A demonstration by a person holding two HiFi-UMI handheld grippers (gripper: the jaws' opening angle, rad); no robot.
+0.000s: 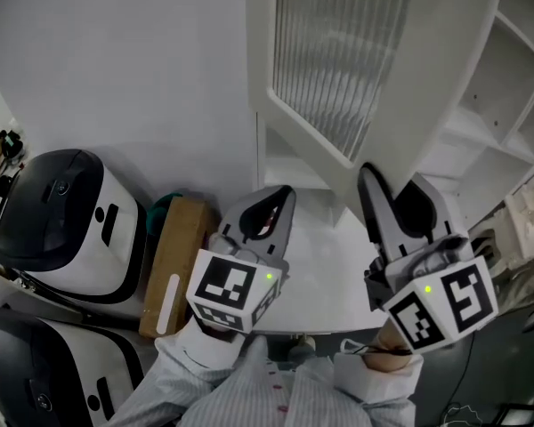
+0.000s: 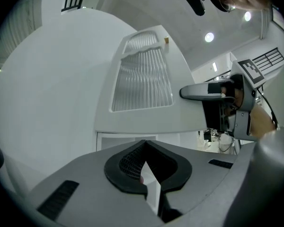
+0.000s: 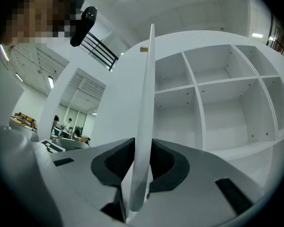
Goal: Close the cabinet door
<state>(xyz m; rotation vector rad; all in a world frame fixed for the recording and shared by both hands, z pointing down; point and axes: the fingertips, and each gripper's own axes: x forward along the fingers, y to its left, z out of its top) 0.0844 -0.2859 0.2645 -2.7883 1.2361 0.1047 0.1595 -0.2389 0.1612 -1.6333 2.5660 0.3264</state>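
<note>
Right gripper view: the right claw (image 3: pixel 142 148) is clamped on the free edge of the cabinet door (image 3: pixel 147 93), one pad against each face. The door's long axis runs upright, from between the pads to the top of the frame. It is seen edge-on, so it stands swung well out from the cabinet.

The open shelves (image 3: pixel 217 93) lie to the right of the door in this view. By judgement, the closing swing must carry the door edge toward that side. The right claw already holds the door and is the nearer one to drive the move.

Left gripper view: the left claw (image 2: pixel 144 143) has its tips together with nothing between them. It points at the door's outer face, near it but not touching, below the ribbed pane (image 2: pixel 143 79).

View differences:
- Only the right gripper view shows the pad contact and the shelf compartments behind the door.
- Only the left gripper view shows the door's broad outer face, with the right claw reaching in at its right edge.
- Head view places both claws in front of the door's lower corner, above the table (image 1: pixel 329 265), left claw to the left of the door and right claw on it.
</note>
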